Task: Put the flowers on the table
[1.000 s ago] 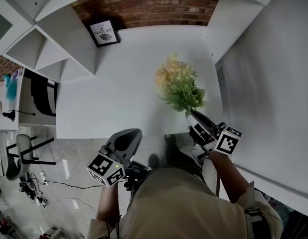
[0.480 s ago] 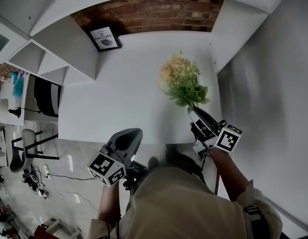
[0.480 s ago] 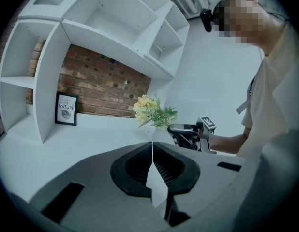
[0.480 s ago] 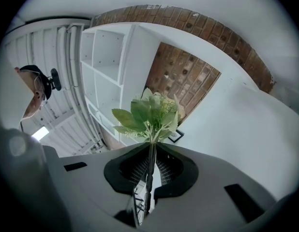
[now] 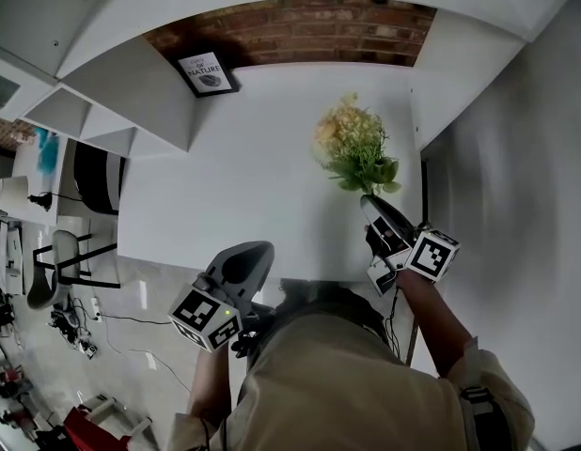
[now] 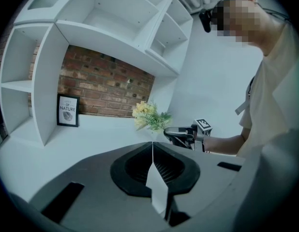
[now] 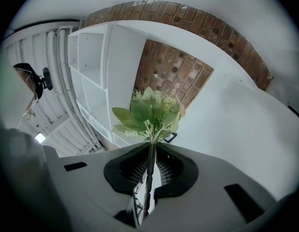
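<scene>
A bunch of yellow and green artificial flowers (image 5: 354, 148) hangs over the right side of the white table (image 5: 243, 158). My right gripper (image 5: 368, 201) is shut on its thin green stem (image 7: 150, 166), which runs straight out between the jaws, with the leaves and blooms (image 7: 150, 112) fanning out beyond them. The left gripper (image 5: 257, 250) sits near the table's front edge, shut, with nothing between its jaws (image 6: 152, 146). In the left gripper view the flowers (image 6: 148, 117) and the right gripper (image 6: 181, 133) show ahead, above the tabletop.
A framed "nature" print (image 5: 204, 72) leans against the brick wall (image 5: 300, 31) at the back of the table. White shelf units (image 5: 112, 101) flank the table on the left, and a white wall (image 5: 497, 158) stands at the right. Chairs and cables (image 5: 46, 280) are on the floor at the left.
The right gripper has carried the flowers farther over the table toward the brick wall. The left gripper has come forward with the person and stays shut.
</scene>
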